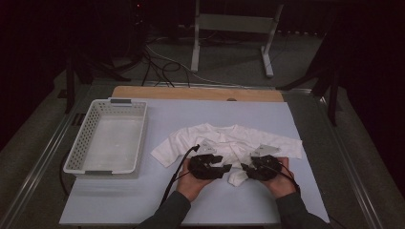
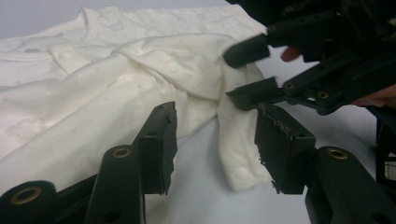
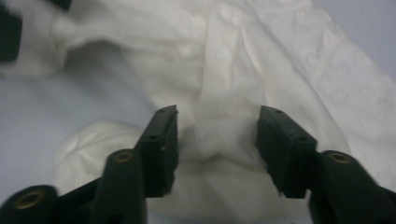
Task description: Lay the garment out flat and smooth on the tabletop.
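A white baby garment [image 1: 224, 136] lies spread on the pale mat [image 1: 143, 200], its lower part bunched toward the front. My left gripper [image 1: 228, 167] rests at that bunched hem, pointing right, and my right gripper [image 1: 245, 168] faces it, pointing left. In the left gripper view my left gripper [image 2: 215, 140] is open, with a snap-studded flap of the garment [image 2: 233, 154] lying between its jaws. The right gripper [image 2: 243, 70] shows beyond, straddling a fold. In the right gripper view my right gripper [image 3: 217, 133] is open, with a ridge of the garment [image 3: 219, 88] between its jaws.
An empty white perforated basket [image 1: 79, 145] stands on the left of the mat. A wooden board [image 1: 196, 93] edges the back. Cables [image 1: 162, 67] and a metal stand [image 1: 231, 24] sit on the floor beyond. Bare mat lies in front of the hands.
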Available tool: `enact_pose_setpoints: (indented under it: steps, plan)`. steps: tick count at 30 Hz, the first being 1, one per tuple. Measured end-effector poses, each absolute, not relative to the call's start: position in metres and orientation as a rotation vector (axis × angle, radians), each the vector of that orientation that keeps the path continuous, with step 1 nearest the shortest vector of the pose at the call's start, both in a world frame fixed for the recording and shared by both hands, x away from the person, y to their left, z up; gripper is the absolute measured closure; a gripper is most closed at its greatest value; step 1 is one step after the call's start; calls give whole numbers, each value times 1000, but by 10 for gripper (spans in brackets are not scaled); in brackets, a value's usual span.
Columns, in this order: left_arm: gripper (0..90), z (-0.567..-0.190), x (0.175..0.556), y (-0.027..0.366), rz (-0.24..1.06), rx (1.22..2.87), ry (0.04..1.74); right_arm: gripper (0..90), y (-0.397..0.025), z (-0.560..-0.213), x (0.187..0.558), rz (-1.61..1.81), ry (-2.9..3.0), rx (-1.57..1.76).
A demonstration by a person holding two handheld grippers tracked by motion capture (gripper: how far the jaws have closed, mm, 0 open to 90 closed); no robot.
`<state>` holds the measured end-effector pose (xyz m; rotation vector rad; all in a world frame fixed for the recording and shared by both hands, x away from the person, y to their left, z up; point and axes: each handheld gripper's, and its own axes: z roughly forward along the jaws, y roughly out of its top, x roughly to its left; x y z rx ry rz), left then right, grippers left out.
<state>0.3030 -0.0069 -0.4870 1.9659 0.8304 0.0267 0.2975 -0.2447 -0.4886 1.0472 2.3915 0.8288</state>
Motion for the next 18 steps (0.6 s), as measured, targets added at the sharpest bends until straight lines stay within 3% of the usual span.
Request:
enact_pose_setpoints:
  steps: [18]
  plan:
    - [484, -504, 294, -36, -13, 2047, 806, 520, -277, -493, 281, 817, 2397, 1113]
